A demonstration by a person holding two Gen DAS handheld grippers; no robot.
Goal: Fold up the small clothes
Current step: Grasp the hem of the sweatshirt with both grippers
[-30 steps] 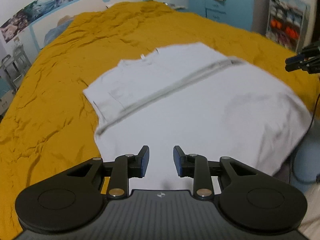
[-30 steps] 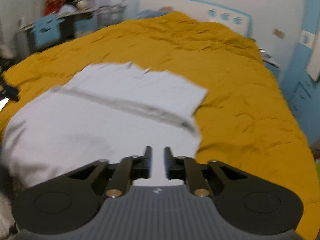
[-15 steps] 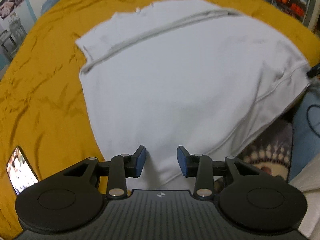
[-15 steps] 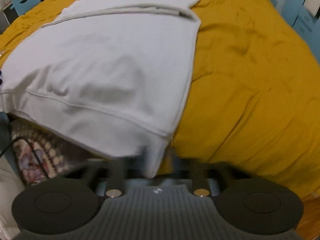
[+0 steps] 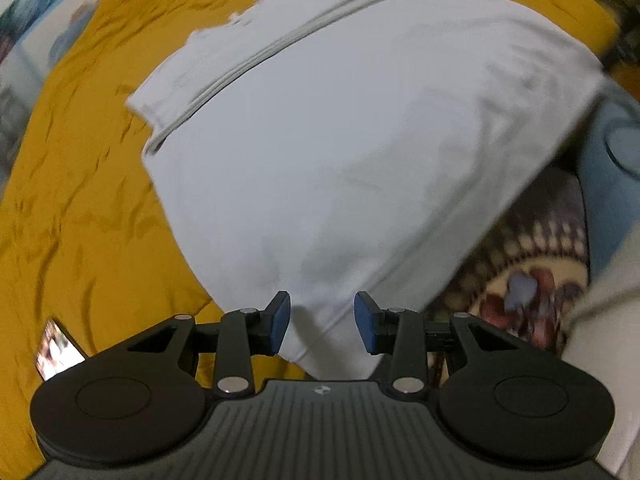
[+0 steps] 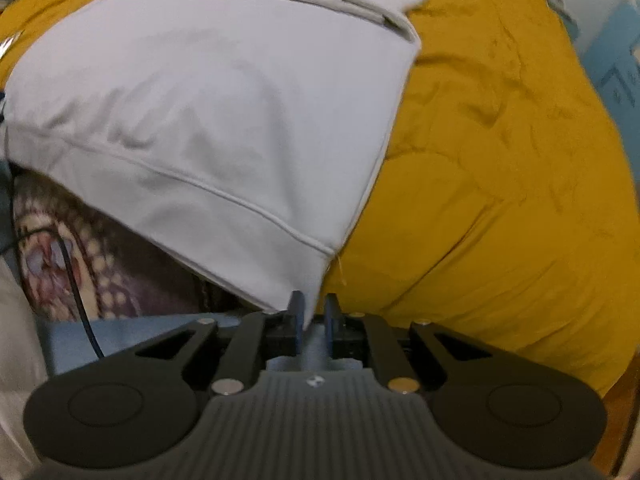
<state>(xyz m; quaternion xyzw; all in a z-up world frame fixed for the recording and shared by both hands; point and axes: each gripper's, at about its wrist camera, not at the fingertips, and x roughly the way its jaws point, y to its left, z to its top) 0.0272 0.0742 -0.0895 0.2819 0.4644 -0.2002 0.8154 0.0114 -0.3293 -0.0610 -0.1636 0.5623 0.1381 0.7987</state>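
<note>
Bare yellow bedspread (image 6: pixel 500 152) flanks the white shirt (image 5: pixel 340 160); a phone (image 5: pixel 56 350) lies left of it.

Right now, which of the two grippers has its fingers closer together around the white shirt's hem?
The right gripper: only a narrow gap remains around the white shirt hem corner. The left gripper stands wide open at its corner.
</note>
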